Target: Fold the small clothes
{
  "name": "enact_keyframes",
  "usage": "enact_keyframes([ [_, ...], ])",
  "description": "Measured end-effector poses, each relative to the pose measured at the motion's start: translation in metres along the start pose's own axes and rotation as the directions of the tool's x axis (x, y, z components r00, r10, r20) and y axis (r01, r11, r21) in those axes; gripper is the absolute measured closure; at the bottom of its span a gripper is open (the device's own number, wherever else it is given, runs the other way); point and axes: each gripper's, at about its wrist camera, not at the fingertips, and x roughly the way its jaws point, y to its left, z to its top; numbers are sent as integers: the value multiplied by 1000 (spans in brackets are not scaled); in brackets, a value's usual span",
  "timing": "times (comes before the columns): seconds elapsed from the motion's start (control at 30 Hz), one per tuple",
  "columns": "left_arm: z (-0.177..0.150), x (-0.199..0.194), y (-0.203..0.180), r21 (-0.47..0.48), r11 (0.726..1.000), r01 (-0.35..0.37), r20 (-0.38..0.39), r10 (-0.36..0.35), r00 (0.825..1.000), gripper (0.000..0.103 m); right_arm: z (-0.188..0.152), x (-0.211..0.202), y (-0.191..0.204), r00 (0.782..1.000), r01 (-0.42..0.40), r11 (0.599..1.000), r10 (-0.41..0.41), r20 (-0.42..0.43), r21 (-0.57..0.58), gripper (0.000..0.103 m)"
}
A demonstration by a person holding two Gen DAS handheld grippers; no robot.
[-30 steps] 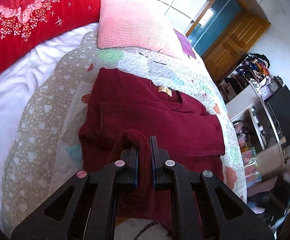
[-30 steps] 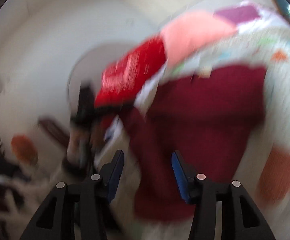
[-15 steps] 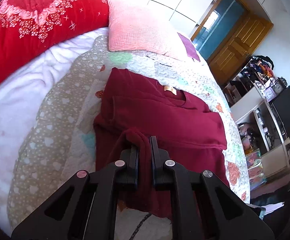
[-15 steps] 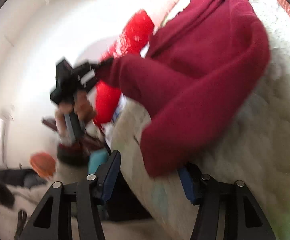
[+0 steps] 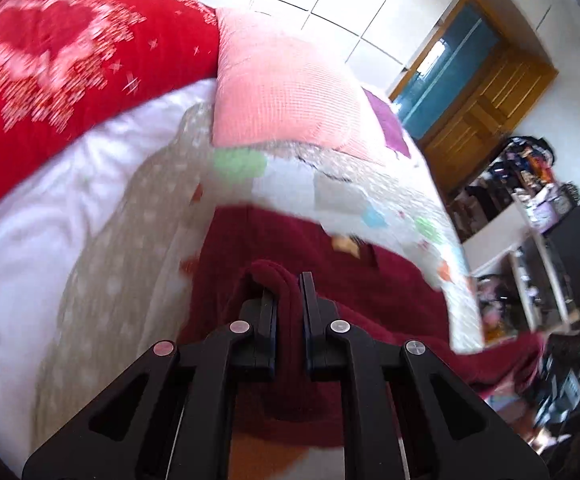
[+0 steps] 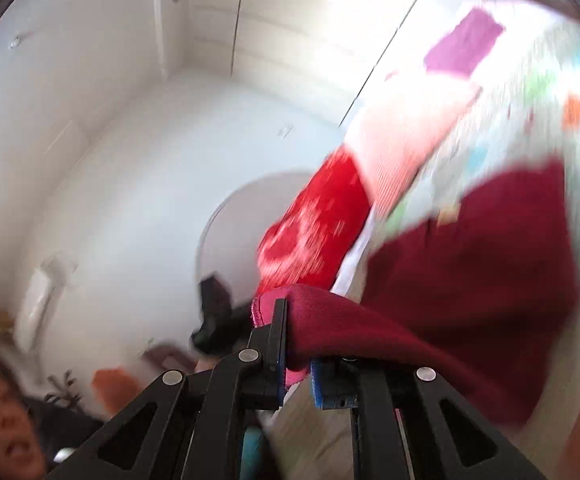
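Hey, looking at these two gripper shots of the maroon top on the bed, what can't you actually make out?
- Left view: the maroon top's lower hem, behind the left gripper.
- Left view: the neck label, blurred and unreadable.
- Right view: the quilt, smeared by motion blur.
- Right view: the sleeve end inside the right gripper, covered by its fingers.

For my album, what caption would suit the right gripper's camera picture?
Right gripper shut on a fold of the dark red garment, over the patterned quilt.
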Motion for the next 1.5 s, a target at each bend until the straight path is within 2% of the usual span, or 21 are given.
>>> enact_keyframes([
  [0.13,28,74,6,-27,999,-45,-59,43,997,95,58,37,-58,980,192,981,-193,47,26,91],
  [0.2,32,102,22,-102,995,-24,-106,14,994,92,72,52,-112,938,344,928,-346,-14,141,65],
  [0.23,35,110,30,-136,991,-3,-119,-13,993,90,77,53,-127,932,360,914,-361,-31,189,52],
  [0.33,42,109,48,-218,973,72,-117,-99,988,81,79,28,-141,951,281,927,-304,61,248,51],
  [0.43,47,91,43,-172,982,74,-91,-90,992,75,83,-1,-127,955,249,949,-274,113,194,51],
  [0.5,48,70,36,-135,991,26,-7,-28,1000,41,85,0,-107,958,271,959,-277,70,88,51],
  [0.57,47,50,30,-126,992,9,95,3,995,32,82,21,-86,955,296,955,-295,17,-32,54],
  [0.63,45,44,28,-109,993,34,125,-20,992,25,72,44,-68,951,297,946,-305,-49,-127,57],
  [0.67,44,47,25,-100,994,34,111,-22,994,24,68,58,-63,936,328,929,-344,-76,-171,57],
  [0.73,38,61,20,-74,997,16,59,-12,998,24,69,91,-72,873,446,864,-477,-101,-233,57],
  [0.77,32,71,18,-61,998,-15,35,17,999,24,73,100,-78,852,480,843,-514,-100,-242,57],
  [0.87,13,94,30,-87,981,-171,-20,170,985,25,86,118,-117,758,619,749,-648,-69,-235,57],
  [0.9,2,106,40,-104,975,-198,-65,192,979,25,91,126,-136,737,643,737,-670,-95,-210,57],
  [0.93,-4,113,47,-118,971,-207,-100,195,976,25,94,132,-150,730,647,738,-672,-123,-193,57],
  [1.0,-18,119,63,-153,969,-194,-145,172,974,25,97,141,-165,739,637,749,-661,-131,-183,57],
  [1.1,-23,101,75,-175,974,-141,-119,121,985,25,94,130,-153,761,614,765,-639,-111,-192,57],
  [1.17,-25,86,79,-173,977,-124,-102,108,989,25,80,115,-124,790,583,791,-605,-95,-185,57],
  [1.23,-30,69,80,-152,982,-111,-82,99,992,25,66,117,-98,836,507,841,-533,-132,-187,57],
  [1.3,-39,52,82,-128,988,-93,-59,86,995,25,49,135,-75,856,441,871,-480,-189,-214,57],
  [1.37,-49,44,80,-113,991,-65,-59,58,997,25,31,160,-59,863,385,889,-442,-244,-248,57],
  [1.5,-62,41,70,-75,997,2,-72,-7,997,25,-7,213,-41,852,307,913,-389,-349,-269,57],
])
